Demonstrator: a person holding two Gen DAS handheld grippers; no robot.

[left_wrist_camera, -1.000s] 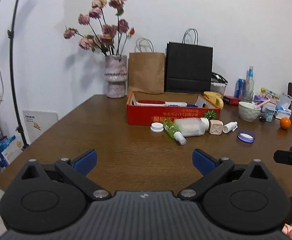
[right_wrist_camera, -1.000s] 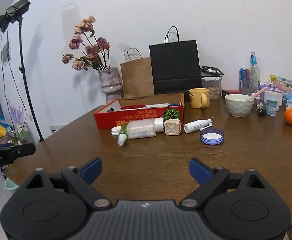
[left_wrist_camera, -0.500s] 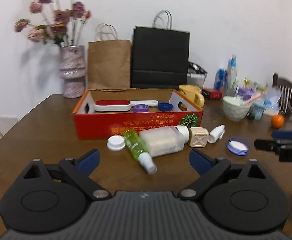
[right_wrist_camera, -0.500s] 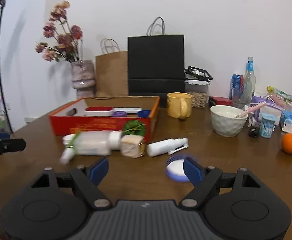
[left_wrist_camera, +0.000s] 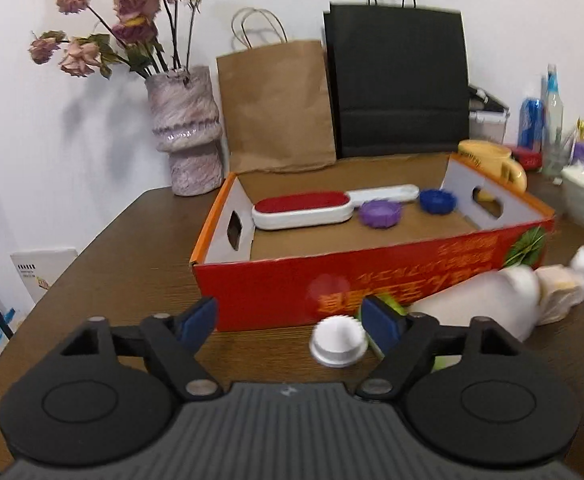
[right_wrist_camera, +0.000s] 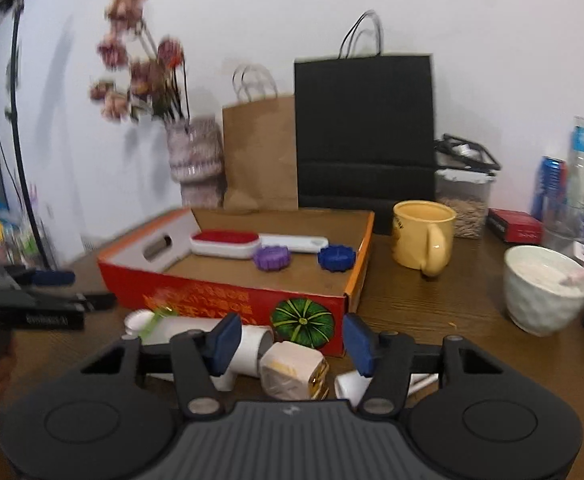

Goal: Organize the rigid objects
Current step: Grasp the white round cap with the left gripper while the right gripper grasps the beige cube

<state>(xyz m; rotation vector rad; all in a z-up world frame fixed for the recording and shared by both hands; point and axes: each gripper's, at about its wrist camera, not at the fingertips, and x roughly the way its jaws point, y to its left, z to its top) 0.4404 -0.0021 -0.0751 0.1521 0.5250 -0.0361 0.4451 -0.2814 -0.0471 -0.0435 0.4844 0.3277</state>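
Note:
A red cardboard box [left_wrist_camera: 275, 288] [right_wrist_camera: 219, 300] holds a red-and-white brush [left_wrist_camera: 304, 209] [right_wrist_camera: 227, 242], a purple cap [left_wrist_camera: 380, 213] [right_wrist_camera: 272, 257] and a blue cap [left_wrist_camera: 436, 200] [right_wrist_camera: 336, 257]. In front of the box lie a white cap [left_wrist_camera: 339, 341], a white bottle [left_wrist_camera: 476, 308] [right_wrist_camera: 195, 330], a beige cube [right_wrist_camera: 295, 372] and a small white bottle [right_wrist_camera: 352, 386]. My left gripper [left_wrist_camera: 289, 320] is open, just left of the white cap. My right gripper [right_wrist_camera: 292, 342] is open above the beige cube.
A vase of flowers [left_wrist_camera: 187, 132], a brown bag [left_wrist_camera: 275, 104] and a black bag [left_wrist_camera: 400, 84] stand behind the box. A yellow mug [right_wrist_camera: 424, 236], a white bowl [right_wrist_camera: 544, 292], a jar, bottles and a can [right_wrist_camera: 548, 184] stand to the right.
Both grippers have moved forward toward the box and the loose items in front of it. Both stay open.

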